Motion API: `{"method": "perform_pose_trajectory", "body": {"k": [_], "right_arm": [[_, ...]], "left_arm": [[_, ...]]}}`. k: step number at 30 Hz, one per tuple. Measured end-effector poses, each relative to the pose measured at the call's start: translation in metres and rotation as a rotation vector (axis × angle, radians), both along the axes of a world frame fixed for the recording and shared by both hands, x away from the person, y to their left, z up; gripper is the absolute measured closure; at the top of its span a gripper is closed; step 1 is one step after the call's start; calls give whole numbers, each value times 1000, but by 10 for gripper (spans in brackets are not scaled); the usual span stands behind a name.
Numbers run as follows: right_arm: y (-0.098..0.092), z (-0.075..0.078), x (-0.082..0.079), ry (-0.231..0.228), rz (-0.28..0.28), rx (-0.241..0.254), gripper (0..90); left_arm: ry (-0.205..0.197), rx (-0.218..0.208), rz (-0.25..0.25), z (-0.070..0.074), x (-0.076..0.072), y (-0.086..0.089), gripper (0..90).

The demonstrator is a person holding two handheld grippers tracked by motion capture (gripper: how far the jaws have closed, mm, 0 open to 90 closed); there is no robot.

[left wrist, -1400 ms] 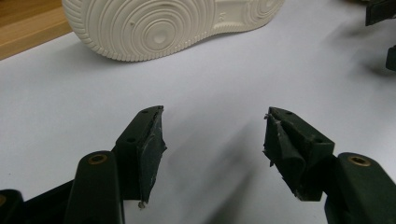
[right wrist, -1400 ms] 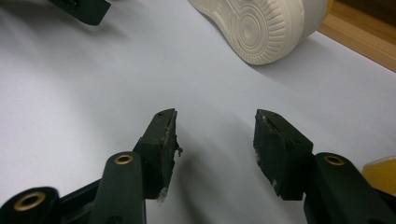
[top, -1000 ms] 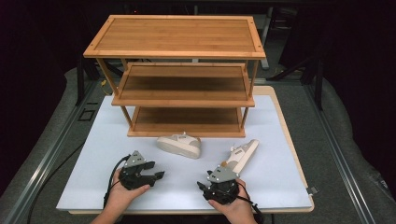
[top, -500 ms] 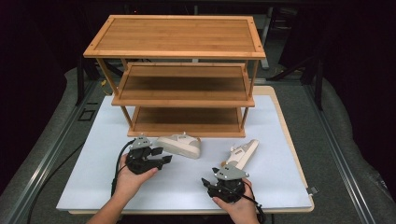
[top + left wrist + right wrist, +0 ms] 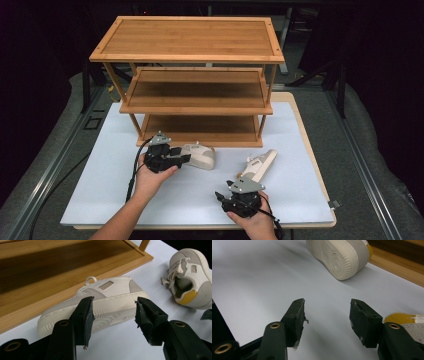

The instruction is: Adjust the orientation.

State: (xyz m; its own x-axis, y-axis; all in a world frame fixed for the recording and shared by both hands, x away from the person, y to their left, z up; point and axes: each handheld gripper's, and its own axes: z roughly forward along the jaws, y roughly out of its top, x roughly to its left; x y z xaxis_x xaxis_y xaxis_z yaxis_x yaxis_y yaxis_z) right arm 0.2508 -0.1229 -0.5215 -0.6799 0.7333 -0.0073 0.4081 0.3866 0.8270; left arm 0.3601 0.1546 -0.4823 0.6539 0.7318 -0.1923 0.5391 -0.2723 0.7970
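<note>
Black jaws of my left tool stand apart with a wide gap, and they have just been closing in a little; they frame the side of a white shoe but do not press on it, so I hold nothing. In the high view my left tool sits right at the near end of that shoe. The white shoe lies on its side on the white surface, its ribbed cream sole turned toward me and its pull loop toward the bamboo rack, just in front of the rack's lowest shelf.

My right tool also stands open, jaws well apart over bare surface, gripping nothing. In the high view it rests low near the front edge, in my right hand. Just beyond it lies the second shoe, tilted, with a yellow patch at its heel; in the right tool's view a piece of that shoe shows just beside my right jaw. The two shoes lie apart from each other, both in front of the three-tier rack.
</note>
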Motion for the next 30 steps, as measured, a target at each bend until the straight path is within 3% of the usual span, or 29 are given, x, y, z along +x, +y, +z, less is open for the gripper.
{"method": "perform_pose_trajectory", "body": {"k": [9, 17, 23, 30], "right_arm": [[0, 0, 1, 3, 3, 7, 458], [-2, -1, 2, 21, 9, 27, 467], [-1, -1, 2, 40, -14, -8, 438], [-4, 1, 2, 35, -24, 13, 421]], "left_arm": [[-19, 9, 11, 1, 2, -4, 461], [-19, 59, 1, 4, 4, -9, 451], [-25, 80, -12, 4, 2, -9, 450], [-32, 69, -13, 3, -2, -8, 450]]}}
